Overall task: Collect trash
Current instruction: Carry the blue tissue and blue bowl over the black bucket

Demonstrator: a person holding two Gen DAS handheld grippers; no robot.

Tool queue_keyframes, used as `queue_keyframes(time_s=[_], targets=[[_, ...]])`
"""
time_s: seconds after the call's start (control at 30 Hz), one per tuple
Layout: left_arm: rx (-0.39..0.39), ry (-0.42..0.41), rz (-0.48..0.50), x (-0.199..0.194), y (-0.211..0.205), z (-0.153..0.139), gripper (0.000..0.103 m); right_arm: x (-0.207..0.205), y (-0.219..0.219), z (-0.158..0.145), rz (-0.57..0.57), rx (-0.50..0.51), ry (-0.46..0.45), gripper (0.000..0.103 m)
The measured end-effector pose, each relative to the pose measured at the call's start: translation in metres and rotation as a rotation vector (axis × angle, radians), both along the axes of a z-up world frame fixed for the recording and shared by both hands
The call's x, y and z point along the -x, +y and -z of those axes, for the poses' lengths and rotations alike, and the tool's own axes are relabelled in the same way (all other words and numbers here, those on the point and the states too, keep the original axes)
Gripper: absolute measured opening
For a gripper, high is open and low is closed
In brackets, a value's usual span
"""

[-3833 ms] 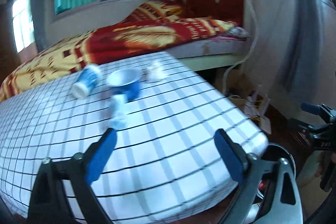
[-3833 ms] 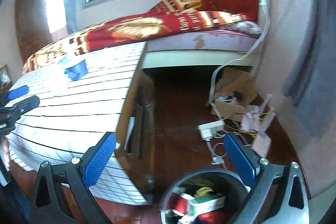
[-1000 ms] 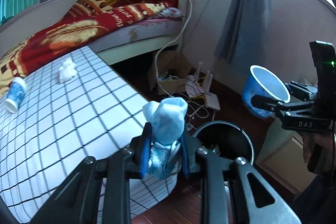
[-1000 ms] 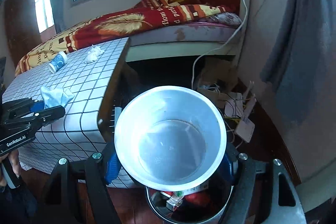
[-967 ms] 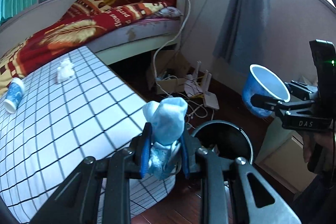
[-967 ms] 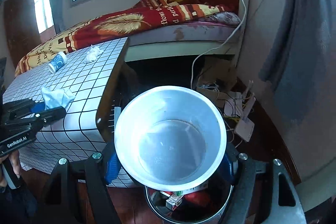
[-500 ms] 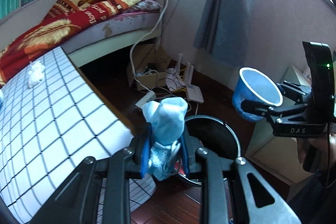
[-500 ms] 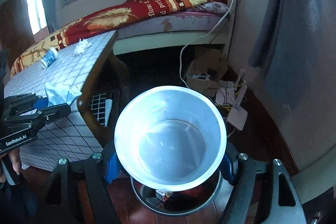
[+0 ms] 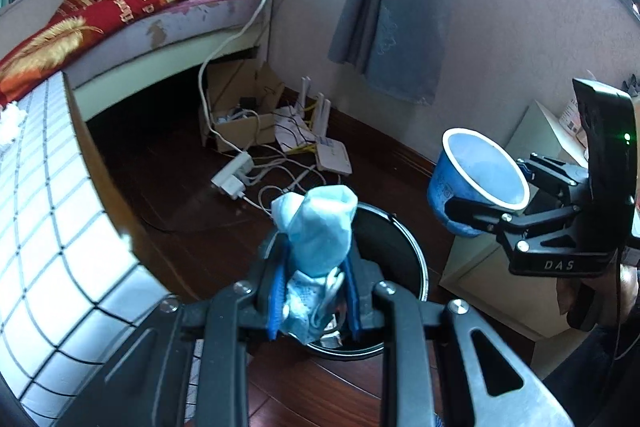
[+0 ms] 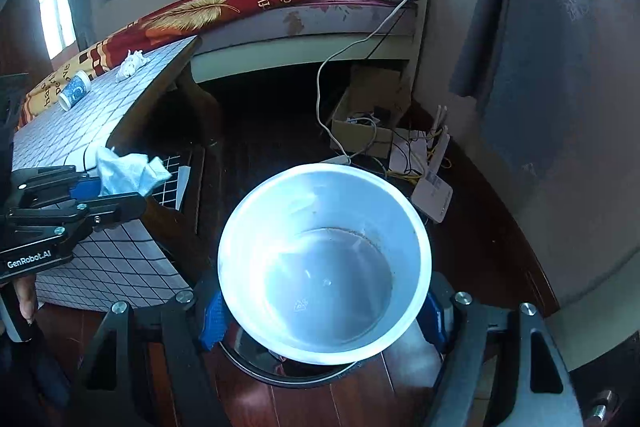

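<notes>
Both grippers have swung off the checked tablecloth to the round black trash bin (image 9: 394, 269). The left gripper (image 9: 314, 301) pinches a crumpled pale-blue face mask (image 9: 316, 239), soft and featherlight, above the rim. The right gripper (image 10: 322, 313) squeezes a thin blue-and-white paper cup (image 10: 325, 259) by its sides; it looks light and crushable.

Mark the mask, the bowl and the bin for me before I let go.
mask (image 9: 320, 227): left wrist view, on the pale blue fabric above the left gripper's fingers.
bowl (image 10: 326, 267): right wrist view, on its white inside bottom.
bin (image 9: 404, 239): left wrist view, on the black rim at the mask's right.
</notes>
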State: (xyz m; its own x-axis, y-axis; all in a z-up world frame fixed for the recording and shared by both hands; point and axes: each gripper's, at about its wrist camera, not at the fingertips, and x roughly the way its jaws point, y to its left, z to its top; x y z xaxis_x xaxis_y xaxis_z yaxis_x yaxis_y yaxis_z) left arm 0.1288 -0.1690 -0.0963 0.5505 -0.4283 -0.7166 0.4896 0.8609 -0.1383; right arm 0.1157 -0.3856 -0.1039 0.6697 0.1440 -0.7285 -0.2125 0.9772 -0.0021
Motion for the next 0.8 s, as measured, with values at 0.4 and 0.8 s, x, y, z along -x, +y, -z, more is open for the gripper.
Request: queue_keyframes(time_s=[0.4,0.8], targets=[[-0.026,0.136,0.063,-0.022,-0.025,0.050,0.027,-0.018,0.003,0.054,-0.088,0.062,0.116,0.077],[-0.034,0.221,0.074,-0.036,-0.033,0.084,0.027,-0.040,0.016,0.098,-0.149,0.106,0.222,0.077]])
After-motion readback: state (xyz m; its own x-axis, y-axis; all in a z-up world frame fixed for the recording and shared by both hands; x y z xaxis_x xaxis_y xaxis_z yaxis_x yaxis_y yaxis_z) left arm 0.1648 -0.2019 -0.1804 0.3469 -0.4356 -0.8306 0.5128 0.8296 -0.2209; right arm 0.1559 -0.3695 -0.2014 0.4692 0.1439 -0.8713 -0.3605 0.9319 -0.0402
